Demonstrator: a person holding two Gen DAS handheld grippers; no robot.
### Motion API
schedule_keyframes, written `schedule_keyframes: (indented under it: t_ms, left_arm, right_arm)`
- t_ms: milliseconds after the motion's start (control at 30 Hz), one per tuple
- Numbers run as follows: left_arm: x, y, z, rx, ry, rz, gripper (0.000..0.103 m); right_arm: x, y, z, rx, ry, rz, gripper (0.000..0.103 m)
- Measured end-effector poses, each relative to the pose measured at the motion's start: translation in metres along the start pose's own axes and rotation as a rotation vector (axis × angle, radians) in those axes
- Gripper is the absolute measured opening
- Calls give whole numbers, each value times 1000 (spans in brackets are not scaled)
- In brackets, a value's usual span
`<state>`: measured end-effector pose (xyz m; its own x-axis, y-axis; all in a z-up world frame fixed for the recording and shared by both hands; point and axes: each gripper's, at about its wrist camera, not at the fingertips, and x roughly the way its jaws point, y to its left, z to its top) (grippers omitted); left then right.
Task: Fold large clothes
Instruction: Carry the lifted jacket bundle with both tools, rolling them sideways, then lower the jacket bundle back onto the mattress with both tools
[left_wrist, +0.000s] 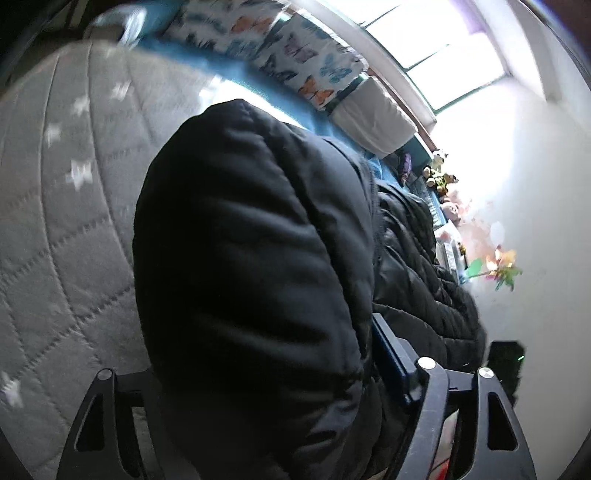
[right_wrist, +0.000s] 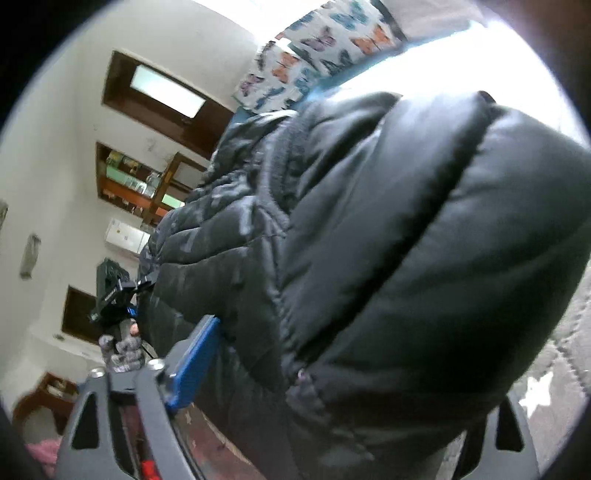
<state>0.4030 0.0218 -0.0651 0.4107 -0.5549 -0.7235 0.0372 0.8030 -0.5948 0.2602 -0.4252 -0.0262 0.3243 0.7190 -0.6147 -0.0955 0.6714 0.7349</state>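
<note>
Covering the bed, a grey star-quilted blanket.

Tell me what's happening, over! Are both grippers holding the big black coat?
Left gripper shut on black puffer coat. Right gripper shut on it too. Coat lifted above grey star quilt. Nothing in the way.

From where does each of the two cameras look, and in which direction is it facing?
Left wrist: sits on the left gripper, looks along the grey quilt toward the window; its fingers grip the black jacket.
Right wrist: sits on the right gripper, faces the wall shelves; its fingers hold the jacket, and the person's gloved hand shows.
Shared: the jacket and the butterfly cloth.
</note>
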Motion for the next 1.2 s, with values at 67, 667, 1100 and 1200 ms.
schedule_keyframes:
  t_ms: [67,667,1100,1200]
  left_arm:
    - [-1,-8,0,34,-5,22,77]
    - [23,9,4,-75,51,-54,82]
    - [-21,-94,-4,52,10,-67,57]
    - [-17,-134,-4,87,26,-92,57]
  right_arm:
    - [0,6,-3,-18,11,-11,83]
    - [10,-20,-3,83,31,83,89]
    - [-59,22,-12,-38,-118,-11,59]
    - [-88,20,-11,-46,-159,-40,59]
